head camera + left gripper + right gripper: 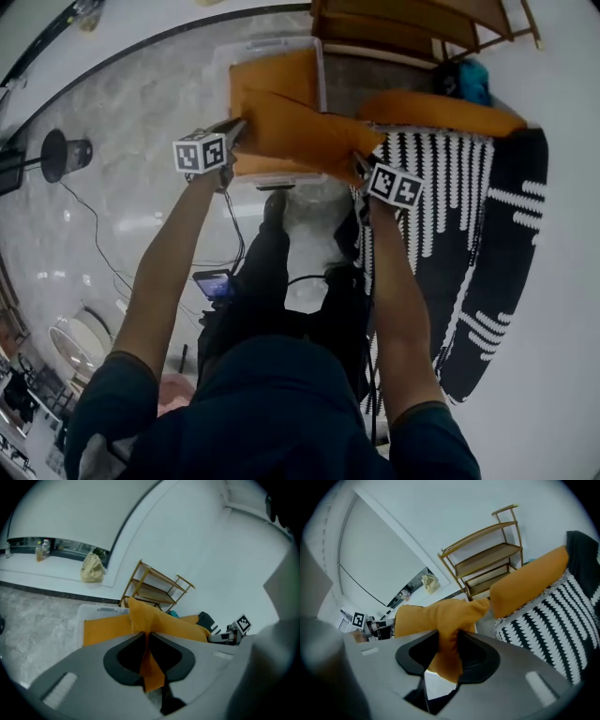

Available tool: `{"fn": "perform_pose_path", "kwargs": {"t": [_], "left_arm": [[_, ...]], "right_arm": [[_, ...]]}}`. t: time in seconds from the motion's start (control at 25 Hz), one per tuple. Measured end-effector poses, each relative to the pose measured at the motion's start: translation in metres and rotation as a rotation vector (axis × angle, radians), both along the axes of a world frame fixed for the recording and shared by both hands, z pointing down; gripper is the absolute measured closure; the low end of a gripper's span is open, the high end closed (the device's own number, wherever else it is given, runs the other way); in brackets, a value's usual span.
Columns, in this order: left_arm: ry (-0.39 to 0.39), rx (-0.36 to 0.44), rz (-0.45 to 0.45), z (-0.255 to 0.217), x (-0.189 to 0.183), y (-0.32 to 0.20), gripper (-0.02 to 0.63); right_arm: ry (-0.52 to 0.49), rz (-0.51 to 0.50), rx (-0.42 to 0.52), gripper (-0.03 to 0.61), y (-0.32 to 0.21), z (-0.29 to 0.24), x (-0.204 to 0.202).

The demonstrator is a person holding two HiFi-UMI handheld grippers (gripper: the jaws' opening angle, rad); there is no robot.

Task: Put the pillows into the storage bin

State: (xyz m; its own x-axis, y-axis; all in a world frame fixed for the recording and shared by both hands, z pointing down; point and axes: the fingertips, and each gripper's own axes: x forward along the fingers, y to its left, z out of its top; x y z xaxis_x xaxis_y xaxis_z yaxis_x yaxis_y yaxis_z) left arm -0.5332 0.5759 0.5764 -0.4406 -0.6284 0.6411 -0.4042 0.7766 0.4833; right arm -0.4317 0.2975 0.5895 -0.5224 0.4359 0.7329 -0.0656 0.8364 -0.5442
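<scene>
Over the clear storage bin (222, 66) hangs an orange pillow (300, 131), held at both ends. My left gripper (232, 139) is shut on its left corner; in the left gripper view the orange fabric (159, 620) is pinched between the jaws of that gripper (146, 641). My right gripper (361, 167) is shut on the right corner, with a thick fold of the pillow (440, 616) squeezed in its jaws (449, 644). A second orange pillow (272, 75) lies inside the bin (84, 613). A third orange pillow (441, 111) rests on the striped seat to the right.
A black-and-white striped cover (441, 206) fills the right side beside the bin. A wooden shelf rack (412, 23) stands behind the bin by the white wall. Cables and a phone (214, 281) lie on the grey floor near the person's legs.
</scene>
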Motion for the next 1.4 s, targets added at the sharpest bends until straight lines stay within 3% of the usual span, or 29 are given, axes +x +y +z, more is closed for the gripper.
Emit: {"fn": "perform_pose_path", "kwargs": {"t": [0.36, 0.56, 0.8, 0.92, 1.04, 1.08, 1.2, 1.4], "left_arm": [[0.188, -0.042, -0.183, 0.117, 0.013, 0.114, 0.581], [0.256, -0.046, -0.230, 0.162, 0.009, 0.134, 0.581], [0.368, -0.093, -0.215, 0.192, 0.023, 0.137, 0.583], [0.381, -0.108, -0.185, 0.194, 0.025, 0.135, 0.574], [0.406, -0.082, -0.154, 0.193, 0.029, 0.127, 0.426], [0.407, -0.080, -0.148, 0.190, 0.030, 0.125, 0.417], [0.365, -0.079, -0.145, 0.175, 0.023, 0.125, 0.437], [0.242, -0.059, -0.147, 0.120, 0.011, 0.112, 0.468]], "right_arm": [[0.162, -0.200, 0.063, 0.433, 0.097, 0.089, -0.044], [0.213, -0.278, 0.113, 0.426, 0.115, 0.122, -0.067], [0.273, -0.327, 0.188, 0.416, 0.117, 0.138, -0.079], [0.297, -0.325, 0.225, 0.391, 0.114, 0.140, -0.079], [0.351, -0.331, 0.283, 0.374, 0.105, 0.144, -0.070], [0.369, -0.327, 0.300, 0.374, 0.102, 0.144, -0.067], [0.375, -0.319, 0.314, 0.374, 0.101, 0.132, -0.064], [0.248, -0.279, 0.273, 0.375, 0.095, 0.085, -0.067]]}}
